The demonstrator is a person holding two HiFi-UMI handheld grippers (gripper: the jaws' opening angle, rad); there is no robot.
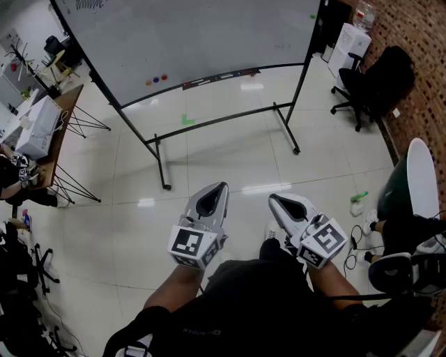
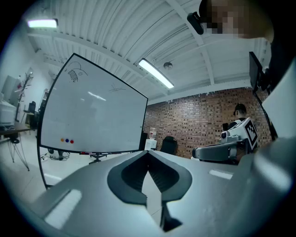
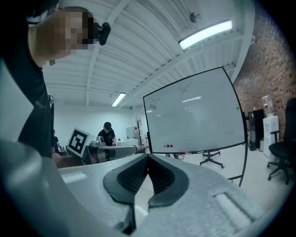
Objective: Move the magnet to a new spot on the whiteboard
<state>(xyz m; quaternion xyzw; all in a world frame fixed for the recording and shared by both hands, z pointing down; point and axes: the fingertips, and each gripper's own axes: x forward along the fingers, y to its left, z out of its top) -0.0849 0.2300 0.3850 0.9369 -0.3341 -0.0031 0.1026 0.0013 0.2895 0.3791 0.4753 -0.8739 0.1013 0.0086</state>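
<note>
A large whiteboard (image 1: 202, 35) on a black wheeled stand is a few steps ahead of me. Three small round magnets, orange, blue and red (image 1: 156, 79), sit in a row near its lower left edge, and a green magnet (image 1: 313, 15) is at its right edge. The left gripper view shows the row of magnets (image 2: 68, 140), as does the right gripper view (image 3: 169, 146). My left gripper (image 1: 223, 187) and right gripper (image 1: 273, 199) are held side by side at waist height, far short of the board. Both are shut with nothing between the tips.
A black office chair (image 1: 373, 87) and a water dispenser (image 1: 346, 45) stand to the right by the brick wall. A desk (image 1: 49, 132) with bags is on the left. A green bottle (image 1: 358, 197) lies on the floor at right. A person (image 3: 107, 132) stands far back.
</note>
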